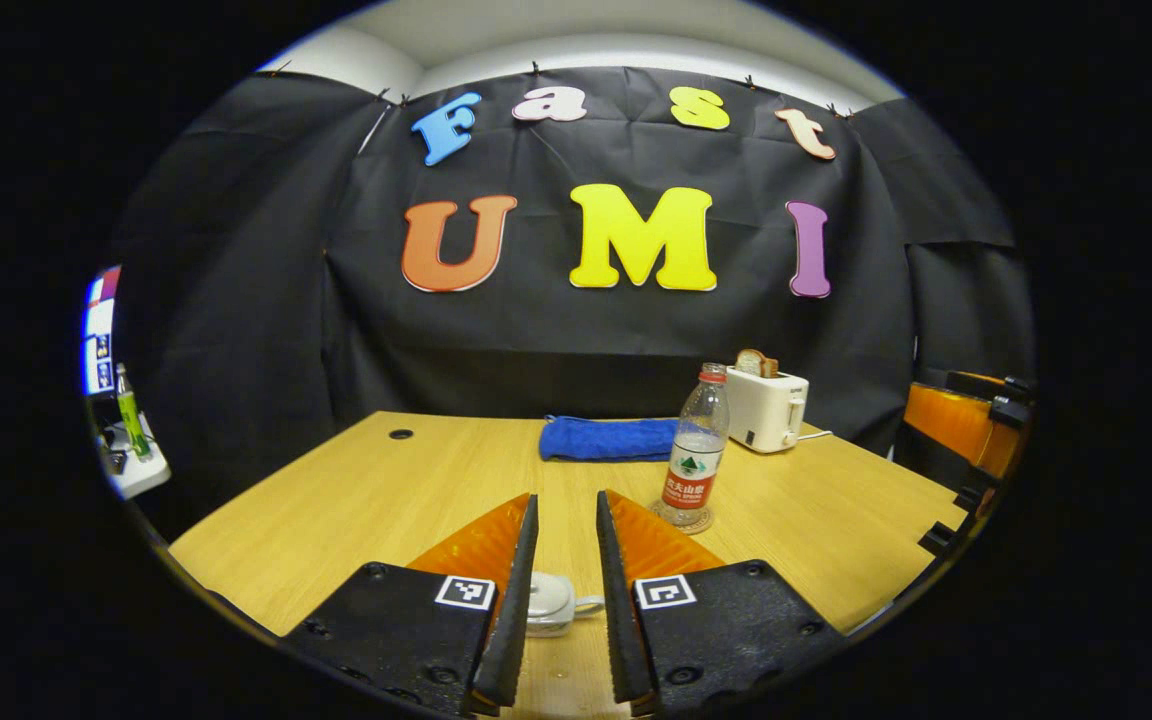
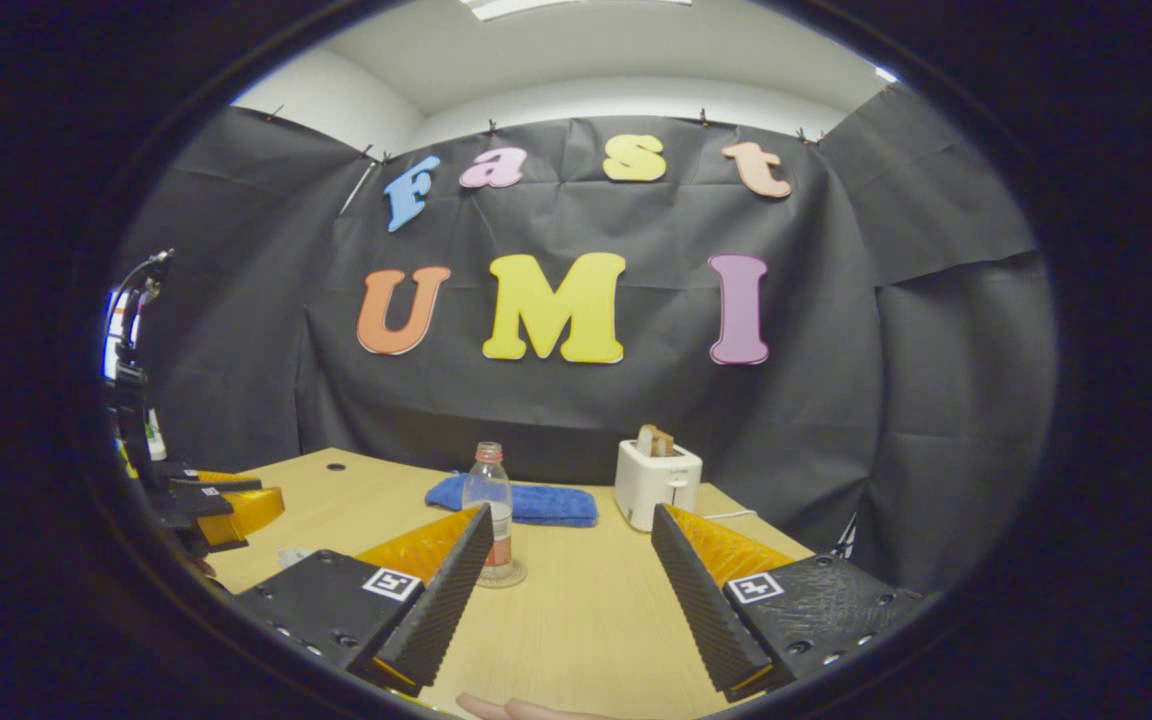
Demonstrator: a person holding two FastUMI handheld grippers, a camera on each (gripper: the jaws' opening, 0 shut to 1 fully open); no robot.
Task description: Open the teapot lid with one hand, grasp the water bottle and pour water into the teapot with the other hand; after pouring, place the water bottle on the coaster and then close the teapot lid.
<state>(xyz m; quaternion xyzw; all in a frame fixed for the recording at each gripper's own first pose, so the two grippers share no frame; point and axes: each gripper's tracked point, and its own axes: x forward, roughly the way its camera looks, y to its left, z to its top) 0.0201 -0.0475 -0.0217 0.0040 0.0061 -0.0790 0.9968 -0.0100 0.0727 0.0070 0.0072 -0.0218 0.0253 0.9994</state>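
Left gripper view: clear, red-capped water bottle (image 1: 696,450) upright.

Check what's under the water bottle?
The water bottle stands upright on a round coaster, whose rim shows around its base. The coaster's centre is covered by the bottle. The wooden table lies beneath.

walls: black cloth (image 2: 836,400) pinned up all round the booth | above: white wall and ceiling (image 2: 576,60) with a light panel (image 2: 536,6) | furniture: light wood desk (image 1: 356,500) with a cable hole (image 1: 401,434) | far left: white shelf (image 1: 136,470), cluttered, too small to make out
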